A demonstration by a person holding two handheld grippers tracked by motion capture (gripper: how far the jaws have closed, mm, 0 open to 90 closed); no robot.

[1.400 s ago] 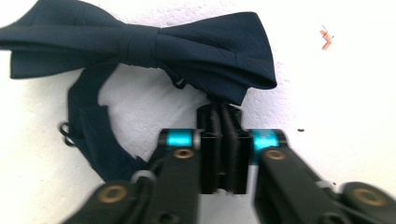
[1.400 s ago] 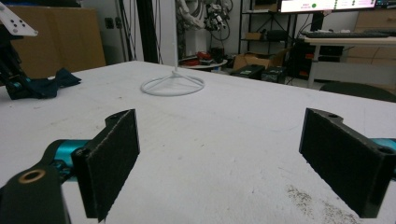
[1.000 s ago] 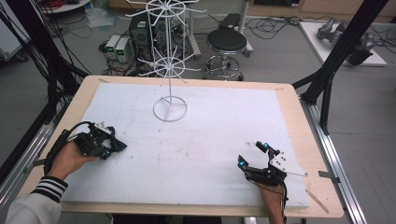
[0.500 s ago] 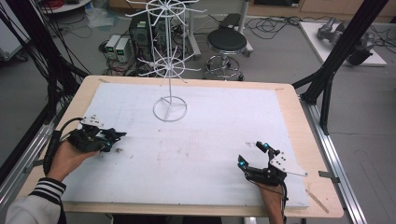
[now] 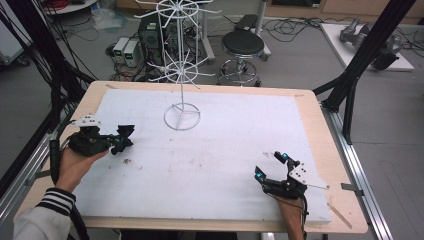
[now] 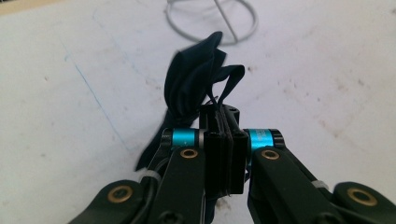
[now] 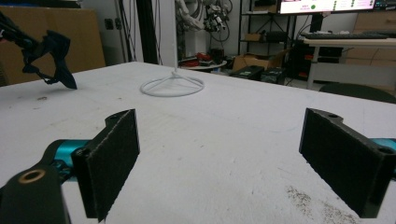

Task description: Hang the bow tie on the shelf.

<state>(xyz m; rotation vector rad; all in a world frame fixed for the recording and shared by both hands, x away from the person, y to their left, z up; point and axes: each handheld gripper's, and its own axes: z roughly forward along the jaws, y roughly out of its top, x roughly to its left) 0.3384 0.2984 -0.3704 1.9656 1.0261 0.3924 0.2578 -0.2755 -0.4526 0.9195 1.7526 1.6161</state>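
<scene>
Here, dark cloth (image 6: pixel 194 79) pinched between the left gripper (image 6: pixel 223 122) fingers (image 6: pixel 215 158).

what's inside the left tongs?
The left tongs are shut on a dark cloth. Its folds and a loop stick out past the tips toward the rack's ring base. The clamped part is covered by the pads.

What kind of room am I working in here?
Probably a robotics lab or workshop: a black metal frame surrounds the wooden table, desktop computer towers and tangled cables sit on the floor, and a monitor glows on a desk.
</scene>
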